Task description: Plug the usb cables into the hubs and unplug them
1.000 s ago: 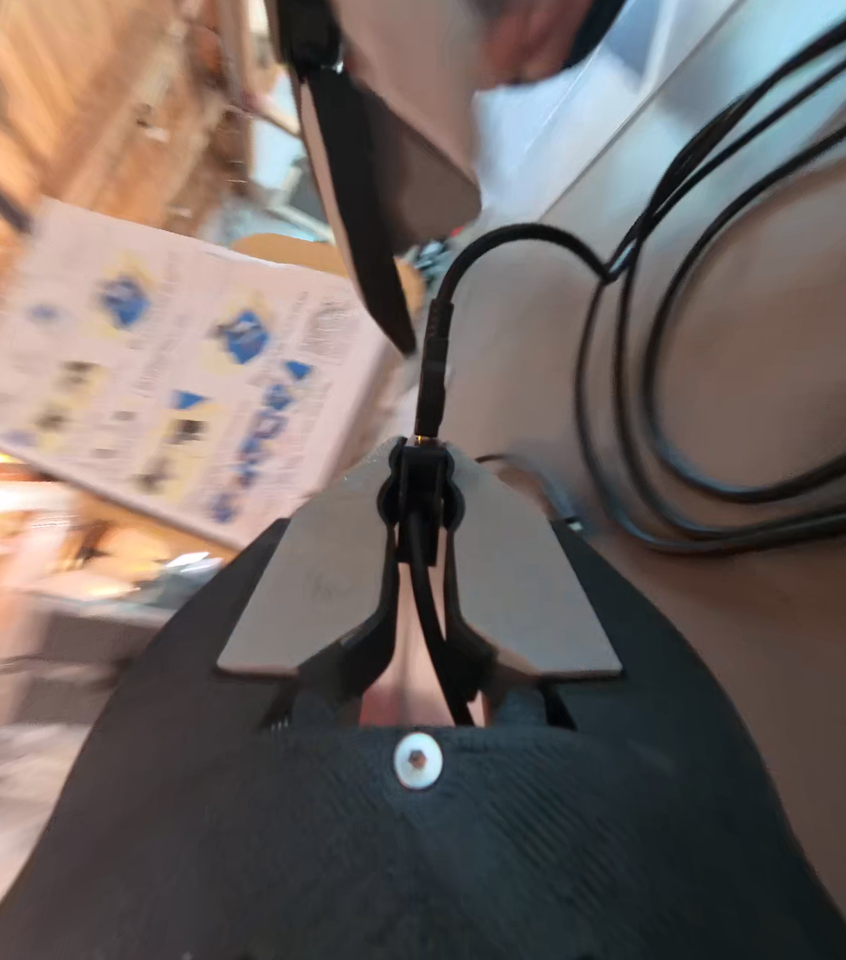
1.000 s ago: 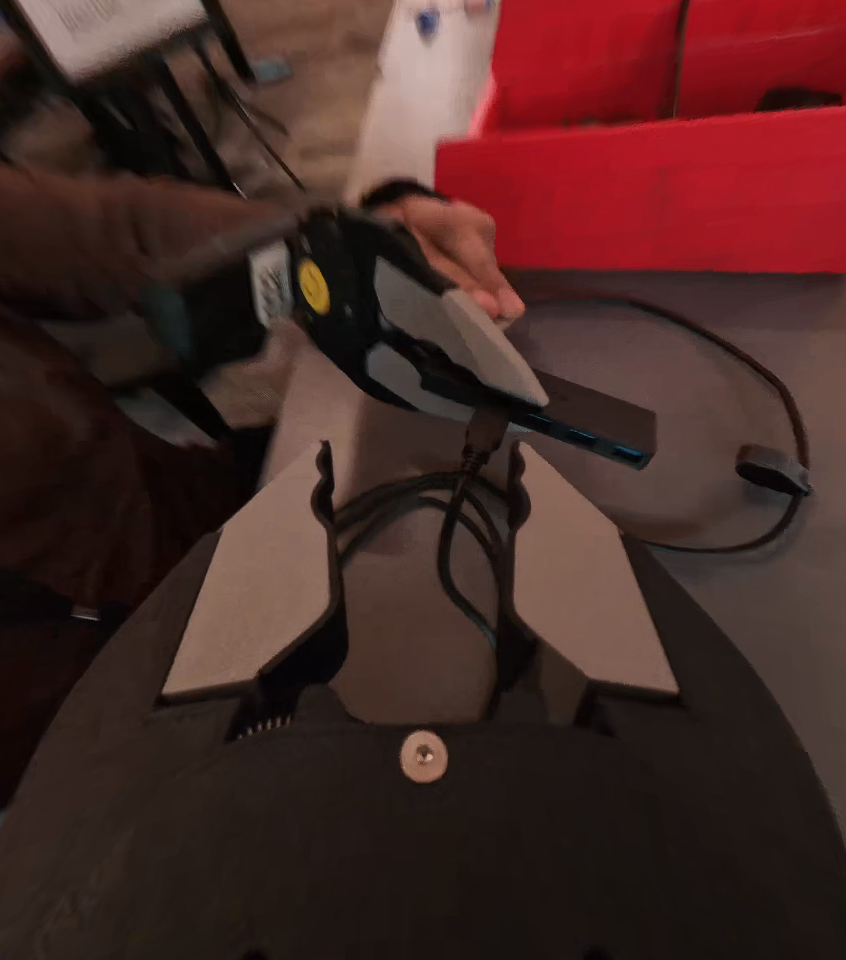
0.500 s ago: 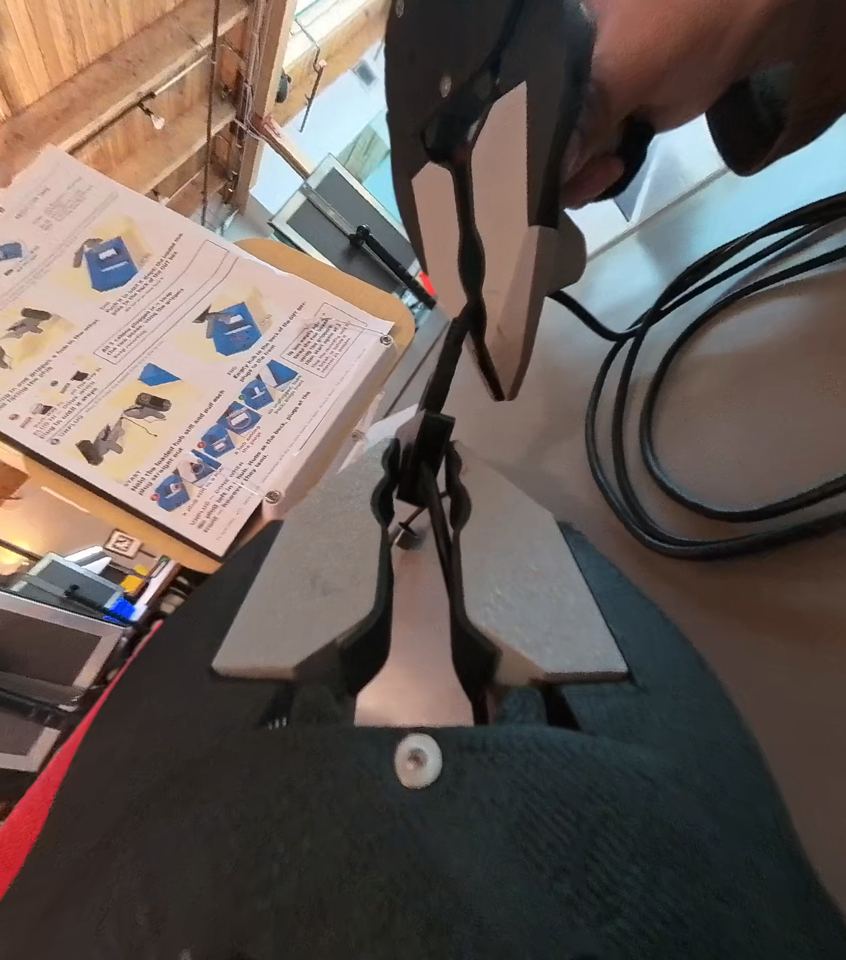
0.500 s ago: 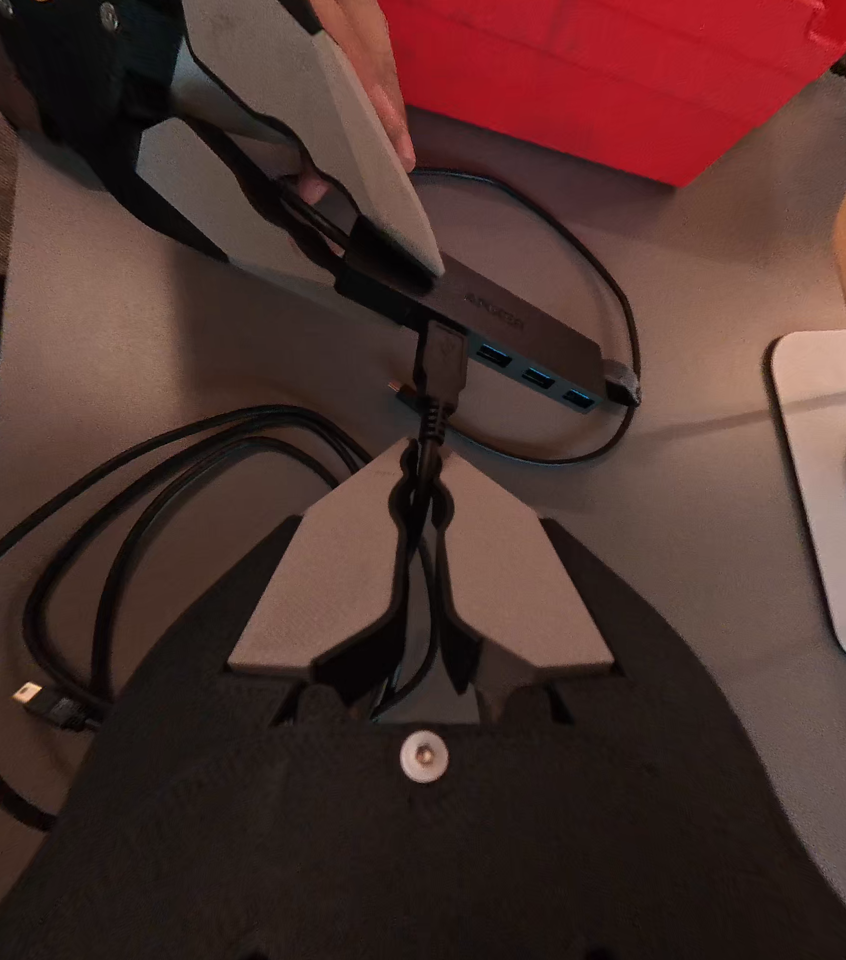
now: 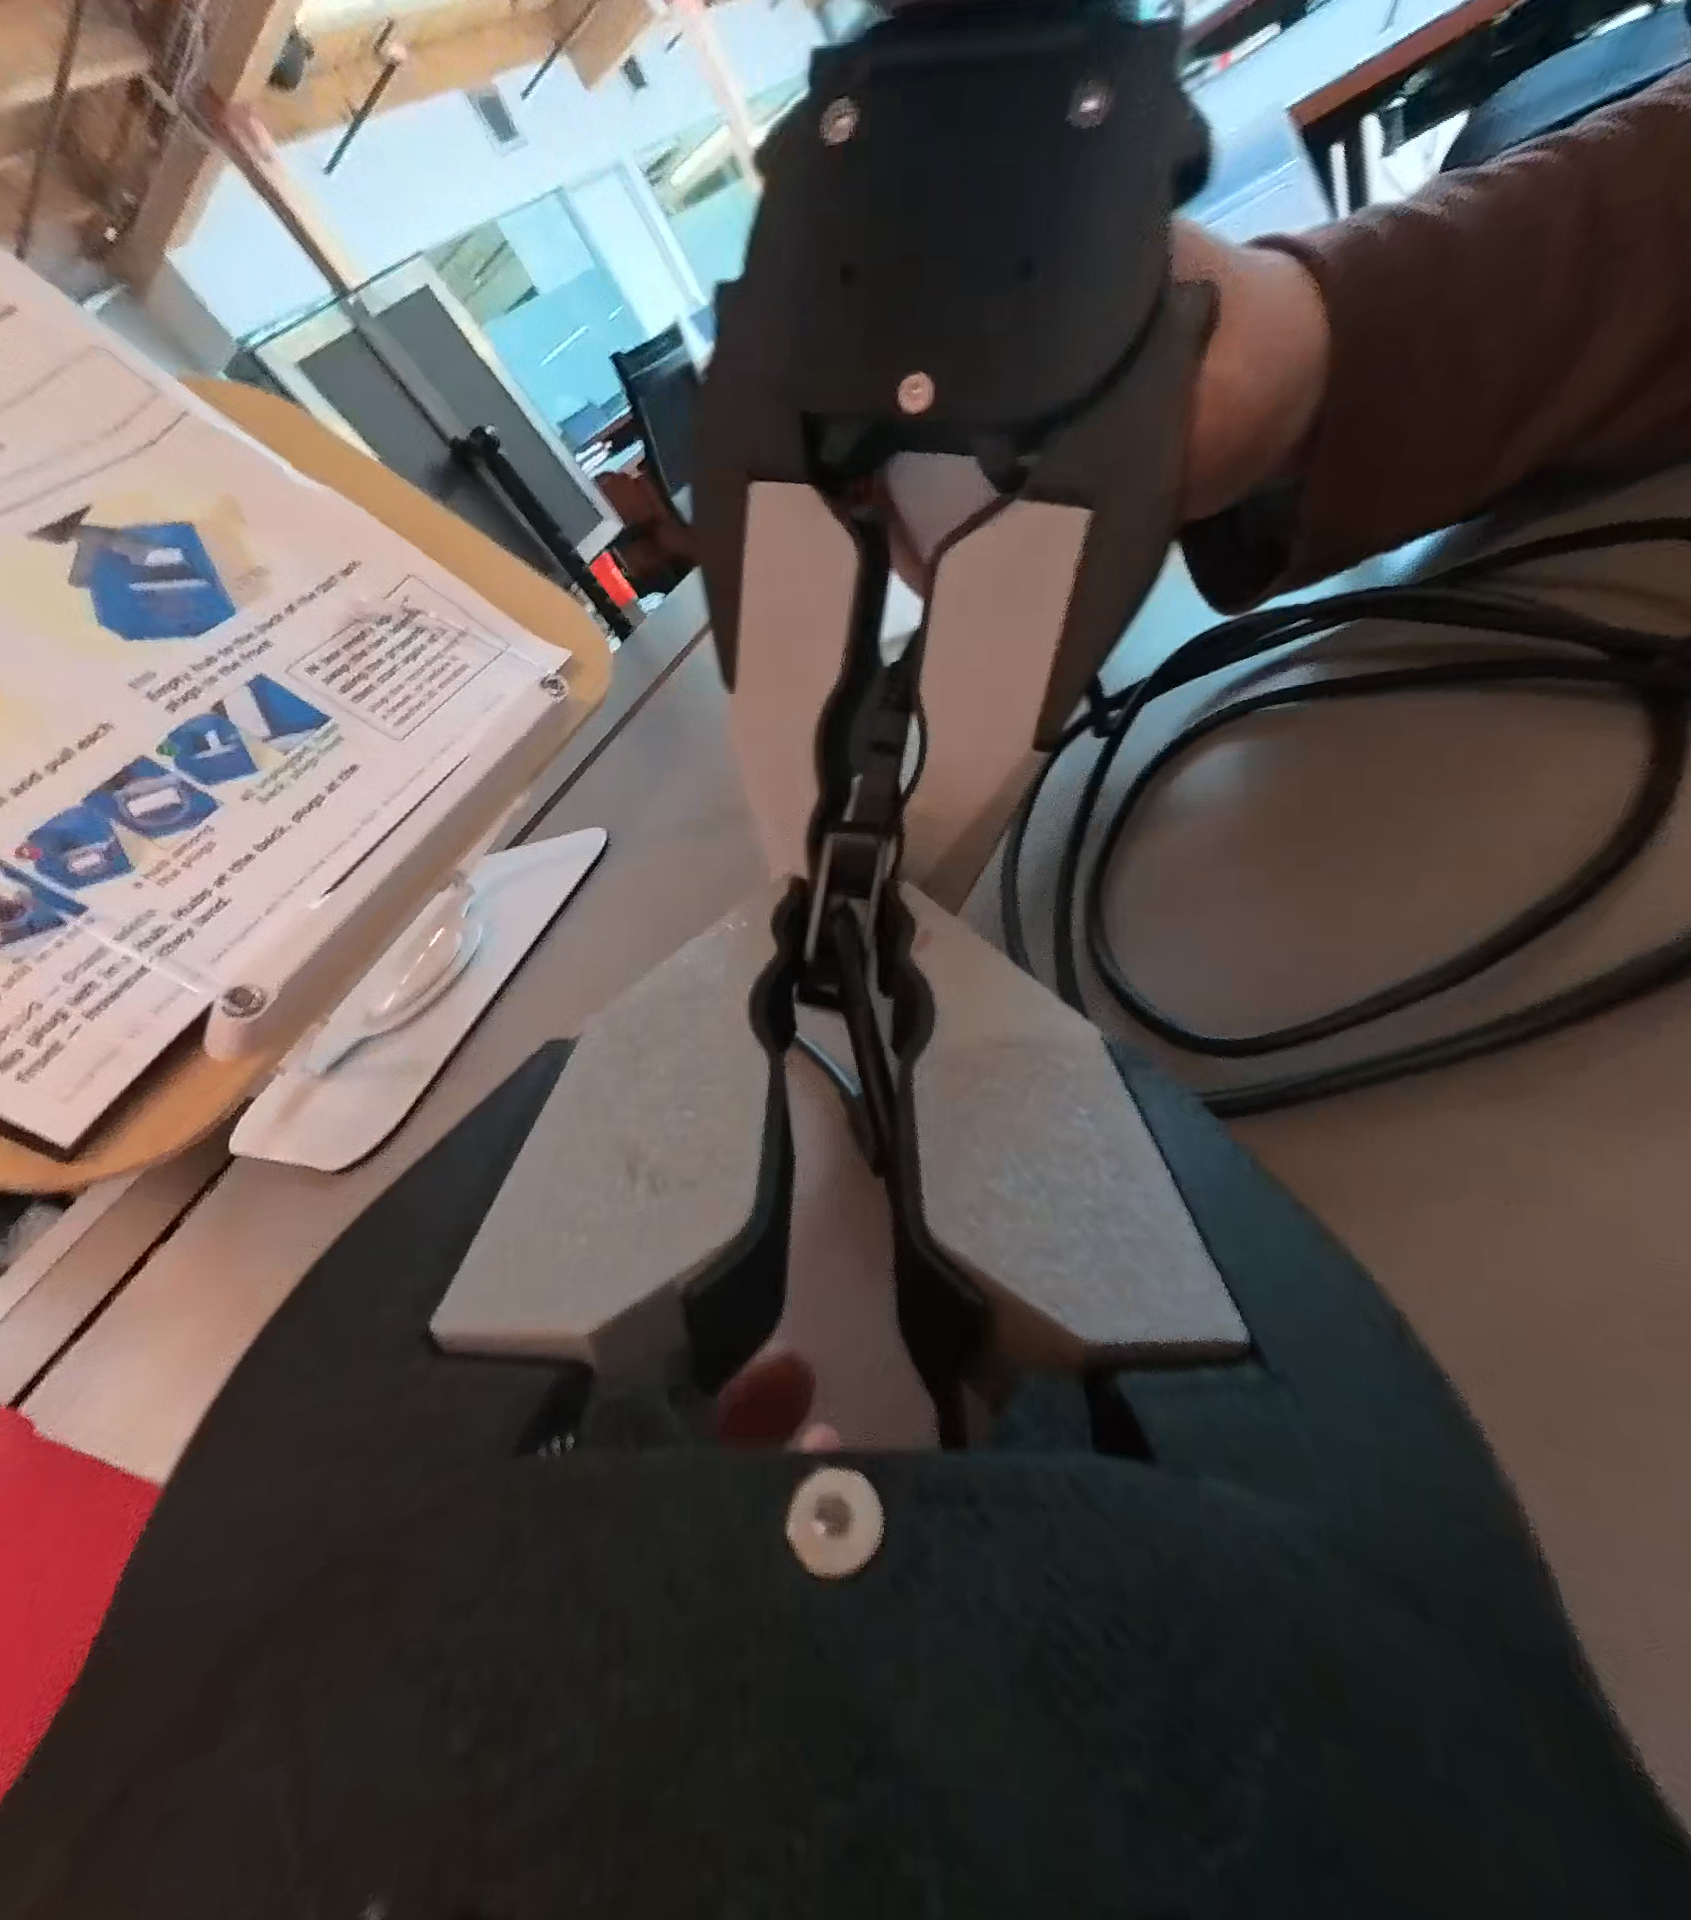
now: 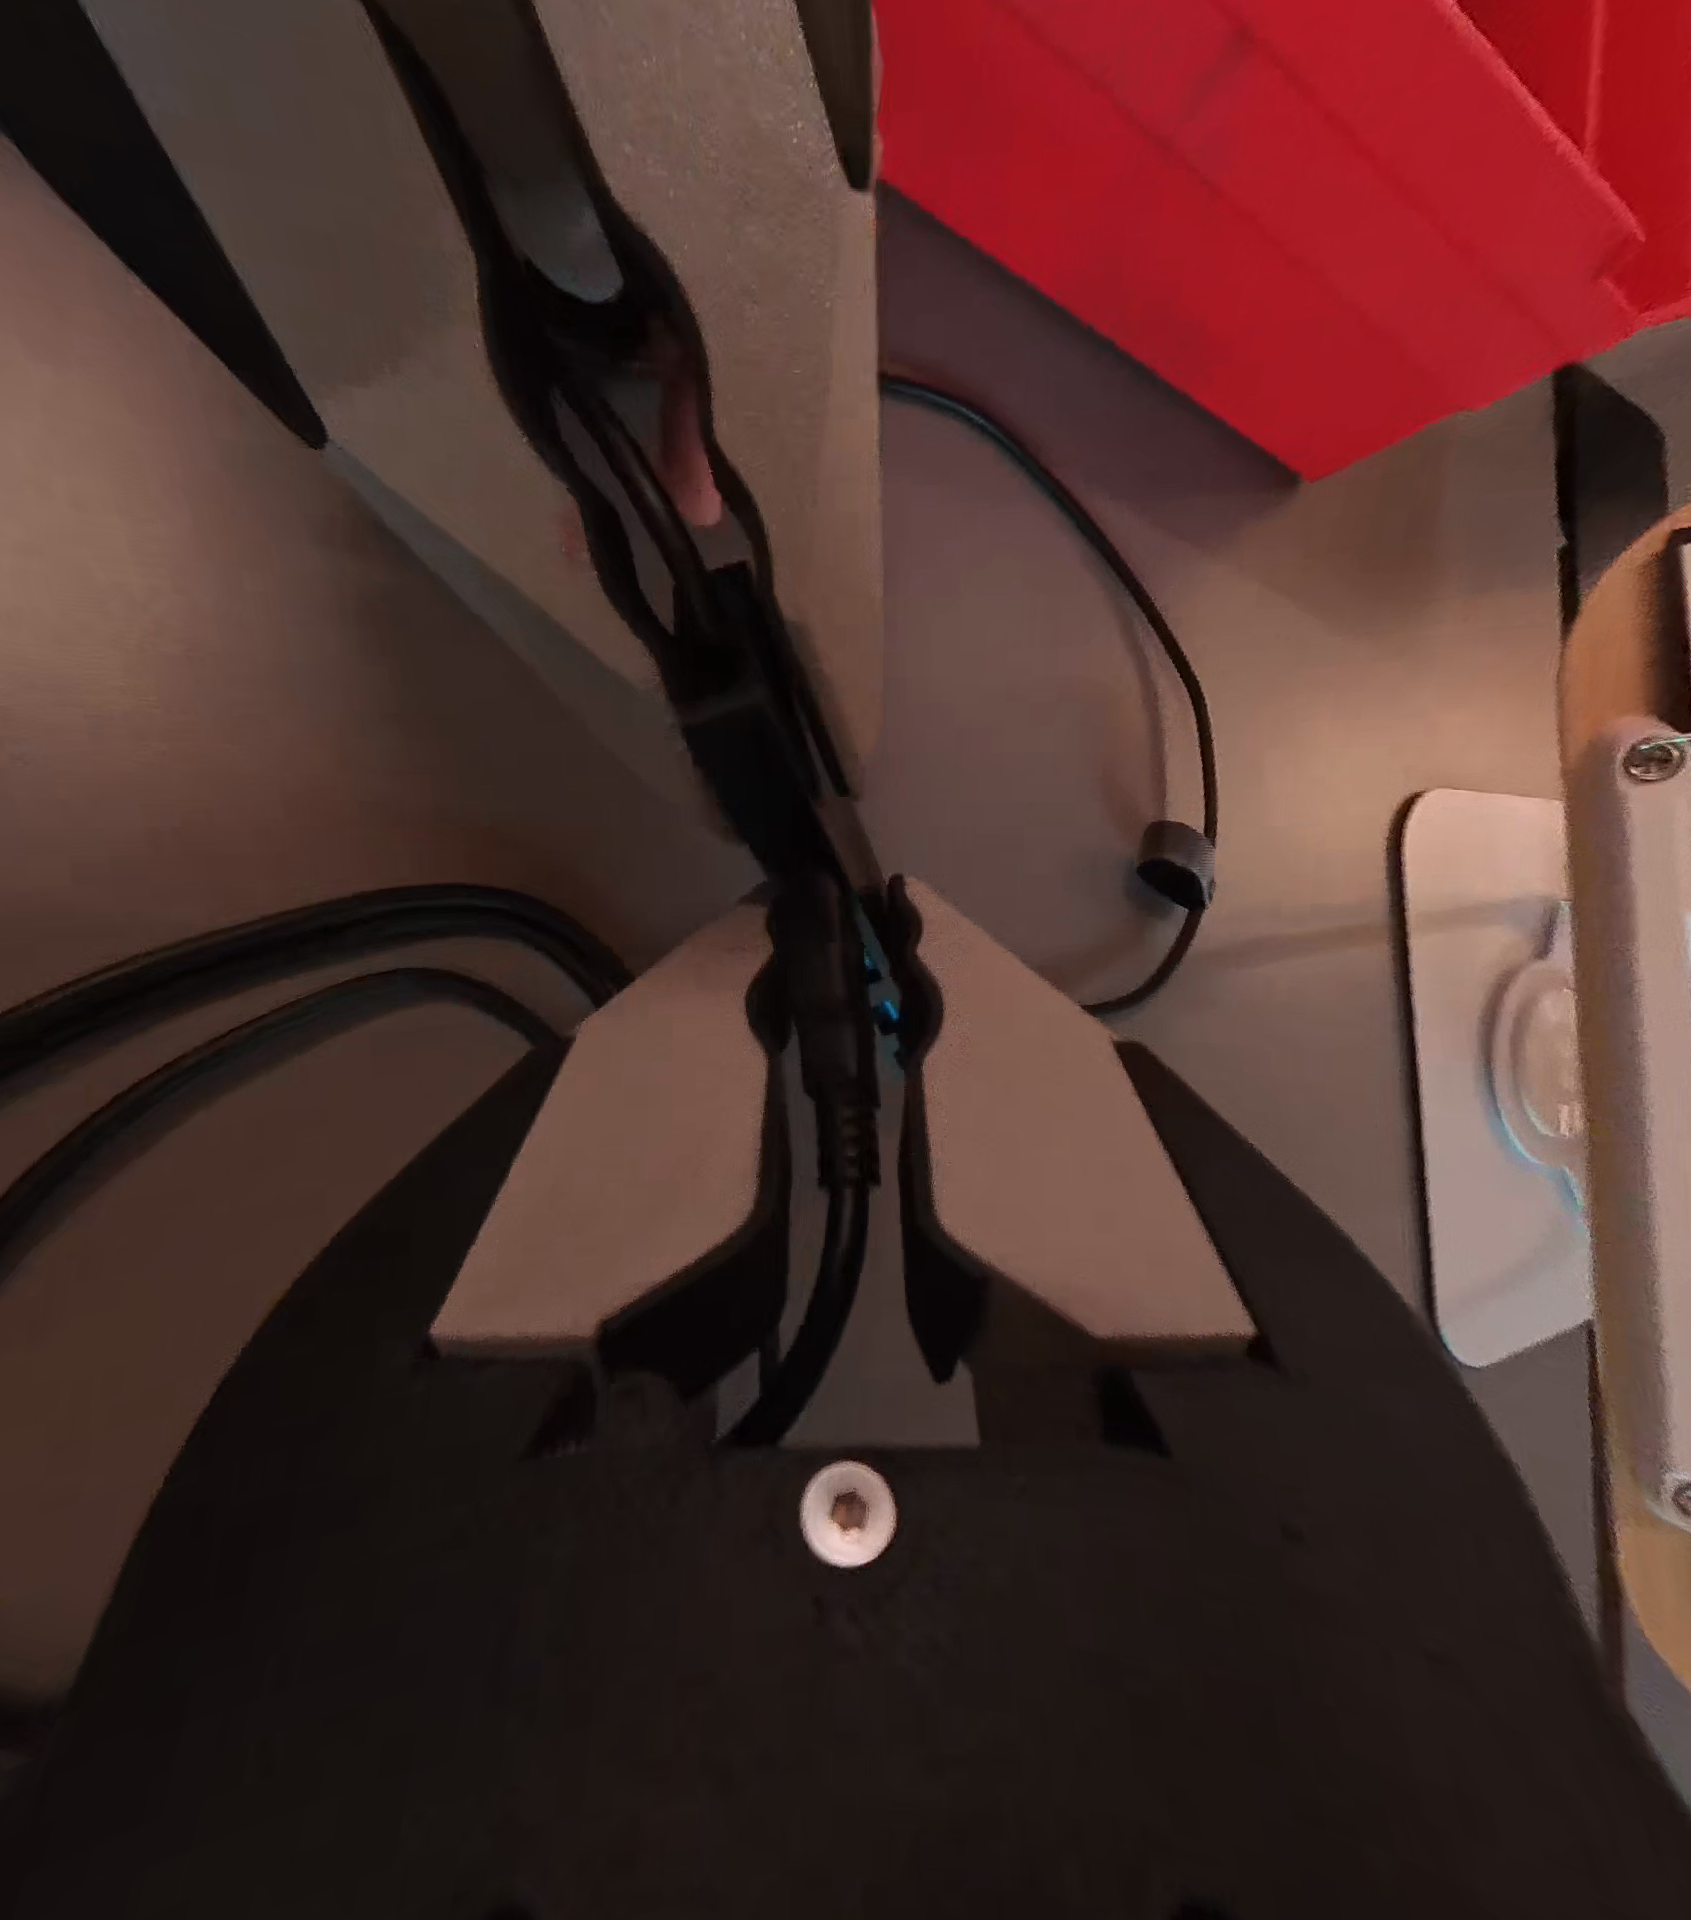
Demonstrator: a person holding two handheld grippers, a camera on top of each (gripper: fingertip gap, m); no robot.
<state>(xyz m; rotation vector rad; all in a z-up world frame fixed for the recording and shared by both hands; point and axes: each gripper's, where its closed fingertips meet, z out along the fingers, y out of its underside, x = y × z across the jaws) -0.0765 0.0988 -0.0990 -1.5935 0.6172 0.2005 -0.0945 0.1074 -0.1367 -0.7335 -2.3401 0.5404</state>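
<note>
Grey matte tabletop fills the background, with a red plastic bin behind and a printed instruction sheet on a wooden stand off to one side. Held clear of that surface, the left gripper is clenched on the end of the slim black usb hub, while the right gripper is clamped on the black moulded plug of a usb cable right at the hub's blue ports. Both pieces look light and rigid but the cord is limp and the hub smooth, so I judge the stiff plug body, not the cord, is the place to grip and push straight in.
</note>
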